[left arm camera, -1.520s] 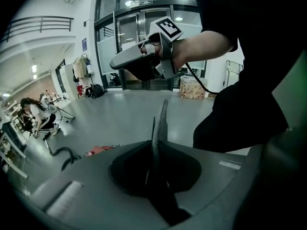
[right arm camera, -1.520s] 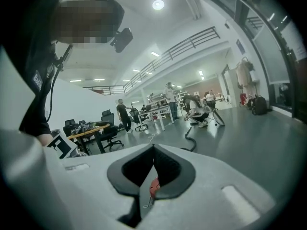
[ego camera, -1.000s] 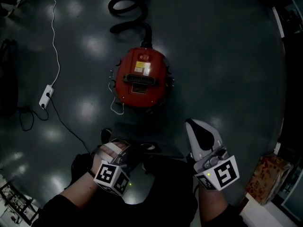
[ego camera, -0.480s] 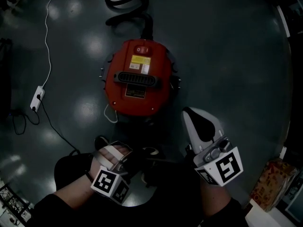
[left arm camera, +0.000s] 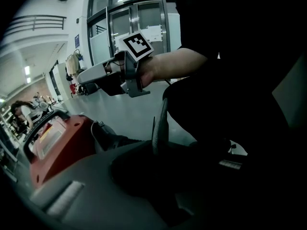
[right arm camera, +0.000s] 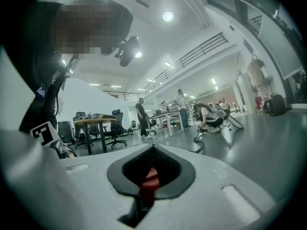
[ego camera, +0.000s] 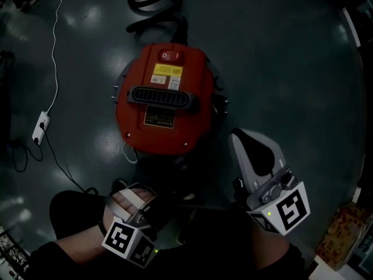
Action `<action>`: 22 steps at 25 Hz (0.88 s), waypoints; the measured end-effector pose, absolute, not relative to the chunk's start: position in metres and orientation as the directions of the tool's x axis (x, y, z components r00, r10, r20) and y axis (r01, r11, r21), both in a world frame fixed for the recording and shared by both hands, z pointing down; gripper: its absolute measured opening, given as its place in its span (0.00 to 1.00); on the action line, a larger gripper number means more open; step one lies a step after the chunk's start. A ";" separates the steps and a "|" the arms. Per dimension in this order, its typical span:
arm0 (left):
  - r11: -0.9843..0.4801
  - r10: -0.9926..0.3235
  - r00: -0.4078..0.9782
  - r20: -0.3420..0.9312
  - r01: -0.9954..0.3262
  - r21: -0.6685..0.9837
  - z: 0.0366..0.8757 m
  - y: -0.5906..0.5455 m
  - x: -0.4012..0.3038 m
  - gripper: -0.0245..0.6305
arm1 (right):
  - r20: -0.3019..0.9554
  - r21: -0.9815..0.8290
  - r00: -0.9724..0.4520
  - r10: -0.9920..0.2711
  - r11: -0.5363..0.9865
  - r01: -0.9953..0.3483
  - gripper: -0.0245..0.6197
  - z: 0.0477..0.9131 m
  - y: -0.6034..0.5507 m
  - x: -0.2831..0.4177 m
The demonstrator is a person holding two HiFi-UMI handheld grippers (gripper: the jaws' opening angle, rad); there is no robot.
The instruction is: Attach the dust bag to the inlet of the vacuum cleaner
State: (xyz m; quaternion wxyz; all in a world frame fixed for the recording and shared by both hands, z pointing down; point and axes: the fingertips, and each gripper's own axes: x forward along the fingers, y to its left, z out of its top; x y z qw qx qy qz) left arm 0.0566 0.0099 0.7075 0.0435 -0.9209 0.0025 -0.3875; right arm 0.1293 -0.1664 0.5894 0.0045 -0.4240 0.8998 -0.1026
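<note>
The red vacuum cleaner (ego camera: 162, 101) stands on the dark floor in the head view, its lid on, with a black handle slot and a yellow label. It also shows at the left of the left gripper view (left arm camera: 60, 145). My left gripper (ego camera: 169, 196) is low in front of it, closed on a thin dark plate edge (left arm camera: 160, 126) that seems to be the dust bag's collar. The rest of the bag is lost in shadow. My right gripper (ego camera: 235, 136) is to the right of the vacuum cleaner, shut and empty (right arm camera: 153, 148). Red shows through the gap behind its jaws.
A black hose (ego camera: 152, 3) coils behind the vacuum cleaner. A white power strip (ego camera: 39, 127) with its cable lies on the floor at the left. A printed box (ego camera: 344, 238) sits at the lower right. In the right gripper view, people and tables (right arm camera: 165, 116) are far off.
The vacuum cleaner now looks larger and nearer, as the view and both grippers have come down towards it. Neither gripper's jaws have changed.
</note>
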 end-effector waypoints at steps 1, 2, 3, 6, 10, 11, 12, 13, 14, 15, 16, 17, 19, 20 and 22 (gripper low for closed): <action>-0.995 -0.050 0.695 0.717 0.024 -0.093 0.710 0.006 0.056 0.08 | 0.069 -0.187 -0.647 -0.760 0.627 -0.756 0.04 0.591 -0.167 0.129; -0.995 -0.062 0.693 0.718 0.018 -0.103 0.712 0.003 0.055 0.08 | 0.059 -0.187 -0.653 -0.755 0.635 -0.750 0.04 0.594 -0.167 0.127; -0.994 -0.075 0.693 0.717 0.008 -0.112 0.713 0.001 0.054 0.08 | 0.053 -0.187 -0.659 -0.750 0.641 -0.744 0.04 0.596 -0.167 0.126; -0.991 -0.112 0.694 0.712 -0.029 -0.127 0.713 -0.005 0.056 0.08 | 0.042 -0.178 -0.671 -0.741 0.655 -0.734 0.04 0.600 -0.170 0.126; -0.989 -0.144 0.681 0.718 -0.067 -0.135 0.715 -0.010 0.058 0.08 | 0.026 -0.151 -0.686 -0.728 0.675 -0.722 0.04 0.601 -0.179 0.124; -0.988 -0.148 0.678 0.720 -0.075 -0.133 0.715 -0.011 0.058 0.08 | 0.028 -0.143 -0.690 -0.723 0.680 -0.719 0.04 0.603 -0.181 0.123; -0.988 -0.150 0.676 0.722 -0.084 -0.127 0.715 -0.011 0.058 0.08 | 0.031 -0.139 -0.695 -0.719 0.685 -0.715 0.04 0.603 -0.182 0.121; -0.989 -0.148 0.675 0.723 -0.092 -0.117 0.715 -0.011 0.058 0.08 | 0.032 -0.139 -0.698 -0.715 0.688 -0.712 0.04 0.603 -0.183 0.118; -0.990 -0.144 0.675 0.724 -0.099 -0.104 0.715 -0.011 0.057 0.08 | 0.033 -0.139 -0.700 -0.714 0.690 -0.710 0.04 0.602 -0.183 0.117; -0.990 -0.137 0.675 0.725 -0.104 -0.090 0.714 -0.011 0.055 0.08 | 0.031 -0.139 -0.700 -0.713 0.691 -0.710 0.04 0.602 -0.183 0.116; -0.991 -0.129 0.675 0.726 -0.109 -0.075 0.713 -0.012 0.054 0.08 | 0.027 -0.138 -0.700 -0.713 0.691 -0.709 0.04 0.601 -0.184 0.116; -0.992 -0.122 0.676 0.727 -0.112 -0.063 0.712 -0.014 0.052 0.08 | 0.023 -0.136 -0.700 -0.713 0.692 -0.709 0.04 0.600 -0.184 0.116; -0.992 -0.116 0.675 0.728 -0.113 -0.053 0.711 -0.016 0.050 0.08 | 0.017 -0.130 -0.702 -0.712 0.694 -0.708 0.04 0.599 -0.185 0.115; -0.992 -0.116 0.674 0.729 -0.113 -0.053 0.711 -0.017 0.049 0.09 | 0.015 -0.127 -0.703 -0.711 0.696 -0.707 0.04 0.599 -0.185 0.114; -0.992 -0.111 0.674 0.730 -0.113 -0.047 0.711 -0.019 0.047 0.10 | 0.017 -0.122 -0.706 -0.708 0.699 -0.705 0.04 0.599 -0.184 0.112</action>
